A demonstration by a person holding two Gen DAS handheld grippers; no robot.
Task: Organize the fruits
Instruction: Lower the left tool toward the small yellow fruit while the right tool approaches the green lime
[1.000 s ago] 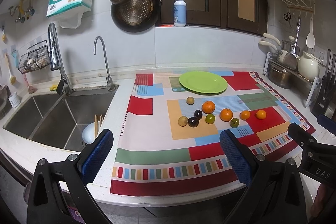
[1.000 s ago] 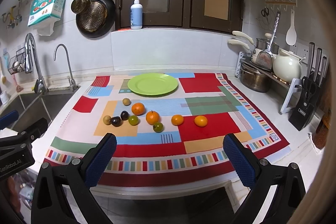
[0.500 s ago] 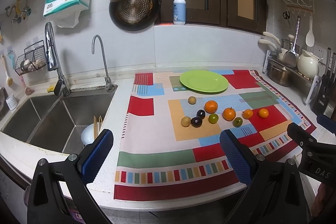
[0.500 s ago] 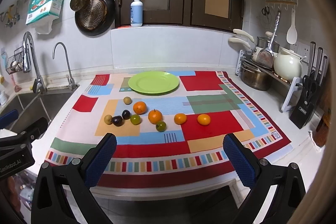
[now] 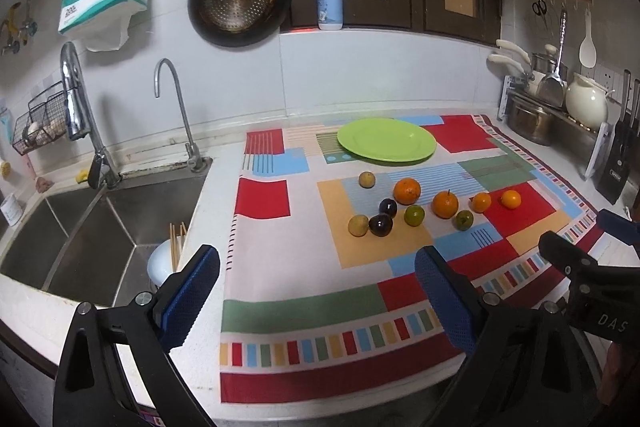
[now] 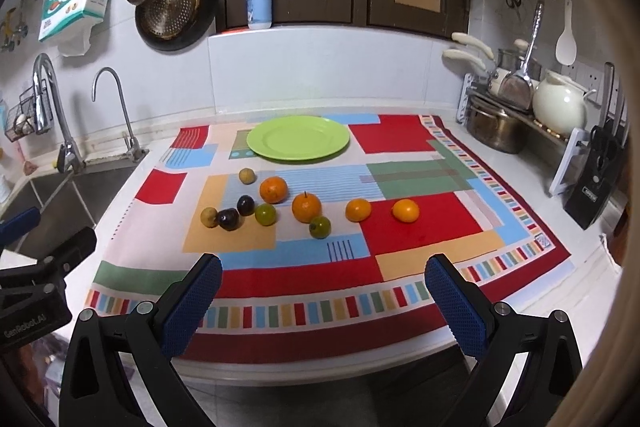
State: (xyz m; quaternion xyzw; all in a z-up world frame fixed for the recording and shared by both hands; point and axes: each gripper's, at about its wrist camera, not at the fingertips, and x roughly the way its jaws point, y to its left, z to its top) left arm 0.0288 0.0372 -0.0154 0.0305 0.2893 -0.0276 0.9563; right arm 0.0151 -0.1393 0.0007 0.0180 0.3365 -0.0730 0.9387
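Observation:
Several fruits lie loose on a colourful patchwork cloth [image 5: 280,255] [image 6: 400,267]: oranges [image 5: 407,191] [image 6: 273,189], small green fruits [image 5: 414,215] [image 6: 320,227], dark plums [image 5: 380,225] [image 6: 229,219] and yellowish-brown fruits [image 5: 367,179] [image 6: 247,175]. An empty green plate [image 5: 386,145] [image 6: 298,143] sits behind them. My left gripper [image 5: 316,279] is open and empty over the cloth's near edge. My right gripper [image 6: 324,283] is open and empty, also near the front edge. Each gripper shows at the side of the other's view.
A steel sink [image 5: 80,235] with a white bowl and chopsticks [image 5: 172,259] lies left of the cloth. A dish rack with a pot [image 6: 496,131], a white kettle [image 6: 560,107] and a knife block [image 6: 592,195] stands on the right. Pans [image 5: 236,3] hang on the wall.
Both grippers have moved a little forward towards the counter; the fruits and plate look slightly closer. Nothing on the cloth has moved.

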